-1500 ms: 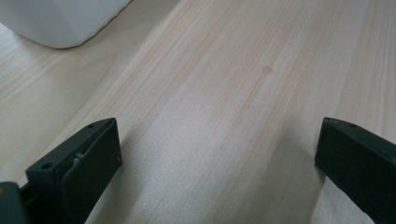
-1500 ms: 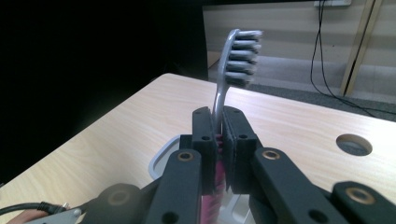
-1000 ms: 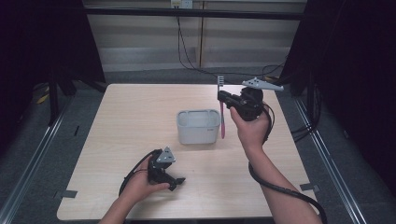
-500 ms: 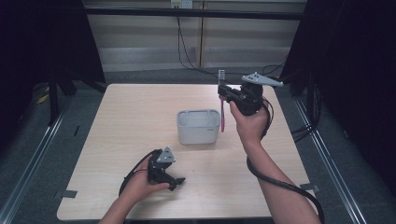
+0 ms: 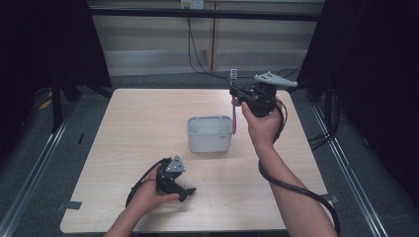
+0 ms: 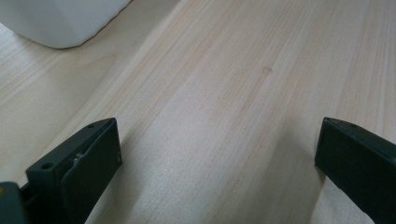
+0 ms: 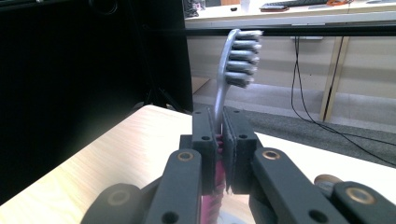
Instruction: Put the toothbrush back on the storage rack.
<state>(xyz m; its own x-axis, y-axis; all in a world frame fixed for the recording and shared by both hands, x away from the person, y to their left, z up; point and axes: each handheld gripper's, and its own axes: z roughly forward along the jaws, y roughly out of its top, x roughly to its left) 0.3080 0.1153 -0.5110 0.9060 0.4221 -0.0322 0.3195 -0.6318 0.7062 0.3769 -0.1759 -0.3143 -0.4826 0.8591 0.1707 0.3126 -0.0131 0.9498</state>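
Note:
A toothbrush [image 5: 234, 101] with a grey bristle head and a pink handle hangs upright beside the right rim of a white rectangular holder [image 5: 209, 134] at the table's middle. My right gripper [image 5: 238, 97] is shut on the toothbrush neck; in the right gripper view the grey head [image 7: 240, 58] rises above the closed jaws and the pink handle [image 7: 215, 186] drops below them. My left gripper [image 5: 184, 192] rests on the table near the front edge, jaws wide open with nothing between them. A corner of the holder [image 6: 60, 21] appears at the top left of the left gripper view.
The light wooden table [image 5: 133, 123] is ringed by dark floor and metal rails. Cables trail from both grippers; the right one loops off the table's right side. A wall panel with hanging cables [image 5: 197, 49] lies beyond the far edge.
The right gripper lifted the toothbrush slightly up and away, its pink handle staying by the holder's right rim. The left gripper has stayed put.

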